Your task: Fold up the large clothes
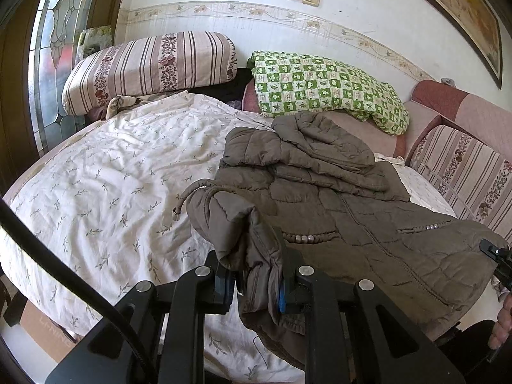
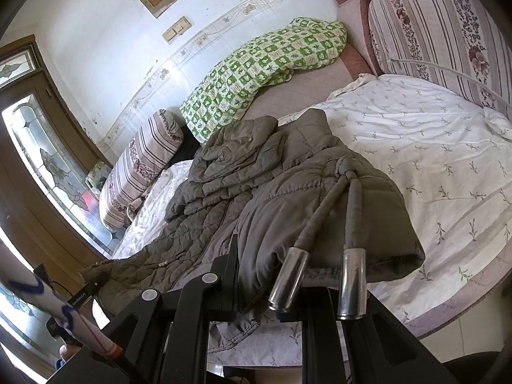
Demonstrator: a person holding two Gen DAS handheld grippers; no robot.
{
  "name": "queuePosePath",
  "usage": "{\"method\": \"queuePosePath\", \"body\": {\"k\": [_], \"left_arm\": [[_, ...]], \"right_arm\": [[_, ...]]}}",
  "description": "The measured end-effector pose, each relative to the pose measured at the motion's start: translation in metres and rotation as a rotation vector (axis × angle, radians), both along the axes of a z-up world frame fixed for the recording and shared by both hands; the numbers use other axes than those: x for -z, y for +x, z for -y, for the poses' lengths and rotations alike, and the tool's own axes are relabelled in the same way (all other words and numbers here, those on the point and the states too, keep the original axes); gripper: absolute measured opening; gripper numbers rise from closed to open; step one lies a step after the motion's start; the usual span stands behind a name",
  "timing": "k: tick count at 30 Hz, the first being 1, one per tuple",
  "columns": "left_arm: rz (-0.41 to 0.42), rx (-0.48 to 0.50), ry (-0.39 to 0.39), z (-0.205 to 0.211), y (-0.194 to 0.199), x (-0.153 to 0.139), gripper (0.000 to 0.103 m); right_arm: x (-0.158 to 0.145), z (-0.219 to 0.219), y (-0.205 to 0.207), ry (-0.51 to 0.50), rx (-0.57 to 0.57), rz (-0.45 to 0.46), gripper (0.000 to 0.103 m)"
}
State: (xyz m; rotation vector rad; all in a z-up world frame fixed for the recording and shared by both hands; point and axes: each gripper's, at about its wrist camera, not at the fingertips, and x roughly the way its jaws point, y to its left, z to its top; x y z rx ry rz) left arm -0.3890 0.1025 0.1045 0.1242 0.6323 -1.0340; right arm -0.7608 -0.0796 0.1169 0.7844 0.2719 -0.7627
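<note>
While both grippers grip the near hem of the jacket (image 1: 336, 198), the rest of it lies spread on the bed sheet (image 1: 105, 166), collar end toward the far wall. Left gripper (image 1: 256, 284): jaws pinching a bunched fold of the jacket's near-left corner, cloth filling the gap between the blue pads, a drawcord with a metal tip (image 1: 176, 215) hanging off to the left of that fold. Right gripper (image 2: 272, 291): the jaw gap is covered by jacket cloth draped over it, pads not visible; jaws read as nearly pressed together on the near-right hem. Two drawcord ends with metal tips (image 2: 289, 278) lie over the right gripper's frame, knotted together further up on the jacket. In the left wrist view the right gripper's tip pokes in at the right edge, with part of a hand (image 1: 502, 323) below it. A sleeve is folded across the jacket's far part, quilted and wrinkled. Beyond the jacket: a green checked quilt (image 1: 323, 86) along the far wall, a striped floral pillow (image 1: 150, 67) to its left, a striped cushion (image 1: 464, 166) at the right. A glass-panelled door (image 2: 41, 160) stands far left. A white pen-like stick (image 2: 64, 310) crosses the near-left corner of the right wrist view.
</note>
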Motion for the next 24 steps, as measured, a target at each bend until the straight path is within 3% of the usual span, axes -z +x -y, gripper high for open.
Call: {"method": "queuePosePath", "body": {"k": [10, 24], "left_arm": [[-0.034, -0.007, -0.018, 0.004, 0.006, -0.008, 0.019], [-0.099, -0.049, -0.089, 0.026, 0.035, -0.047, 0.02]], "right_arm": [[-0.007, 0.003, 0.004, 0.007, -0.006, 0.014, 0.016], [-0.07, 0.028, 0.041, -0.051, -0.019, 0.051, 0.016]]}}
